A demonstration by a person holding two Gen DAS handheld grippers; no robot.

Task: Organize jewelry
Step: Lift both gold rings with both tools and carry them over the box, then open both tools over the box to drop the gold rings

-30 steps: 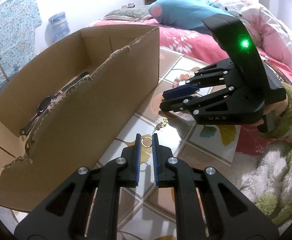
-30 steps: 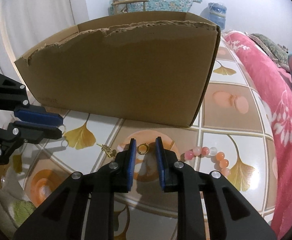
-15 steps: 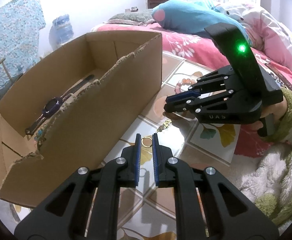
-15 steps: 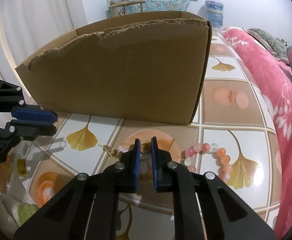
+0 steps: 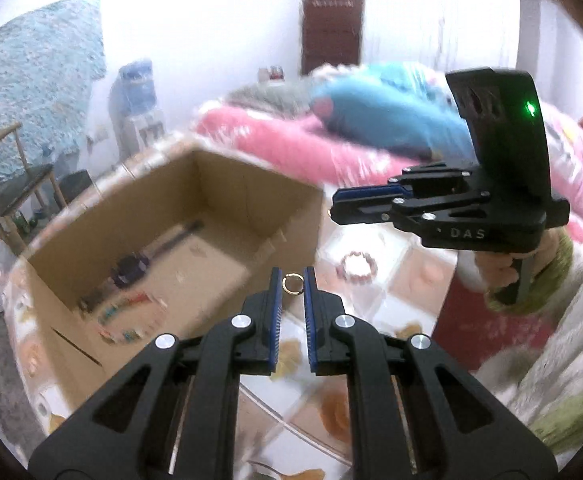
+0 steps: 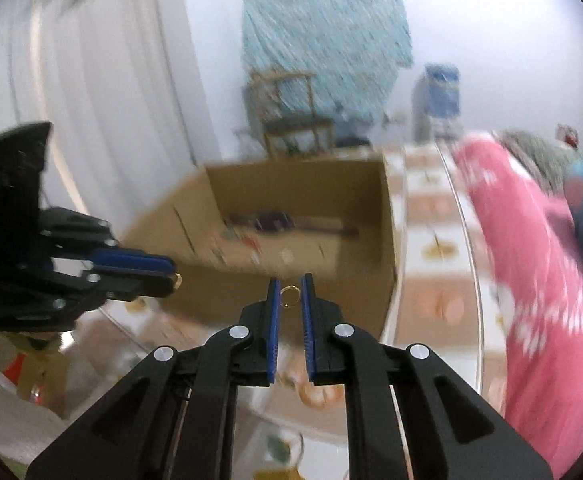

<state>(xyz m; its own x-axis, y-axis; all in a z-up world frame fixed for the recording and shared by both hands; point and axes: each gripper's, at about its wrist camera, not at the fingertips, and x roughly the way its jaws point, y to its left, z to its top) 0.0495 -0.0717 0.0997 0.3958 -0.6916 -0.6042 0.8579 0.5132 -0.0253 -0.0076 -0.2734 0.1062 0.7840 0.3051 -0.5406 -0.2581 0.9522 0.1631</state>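
Observation:
My left gripper (image 5: 292, 280) is shut on a small gold ring earring (image 5: 292, 283) and holds it in the air near the near wall of the cardboard box (image 5: 227, 184). My right gripper (image 6: 290, 286) is shut on another gold ring earring (image 6: 290, 293) and holds it above the box's near wall (image 6: 291, 280). The right gripper shows in the left wrist view (image 5: 339, 202); the left gripper shows in the right wrist view (image 6: 169, 274). A dark watch (image 5: 131, 270) and a multicoloured bracelet (image 5: 125, 320) lie in the box. A pink bead bracelet (image 5: 358, 267) lies on the table.
The table has a glass top over a ginkgo-leaf tile pattern (image 6: 437, 248). A pink bed cover (image 6: 531, 260) runs along its right side. A wooden chair (image 6: 295, 120) and a water dispenser (image 6: 439, 92) stand behind the box. Both views are motion-blurred.
Both grippers have risen from the table, each with a gold earring, to the height of the box's rim. The right gripper closed on its earring about a second ago.

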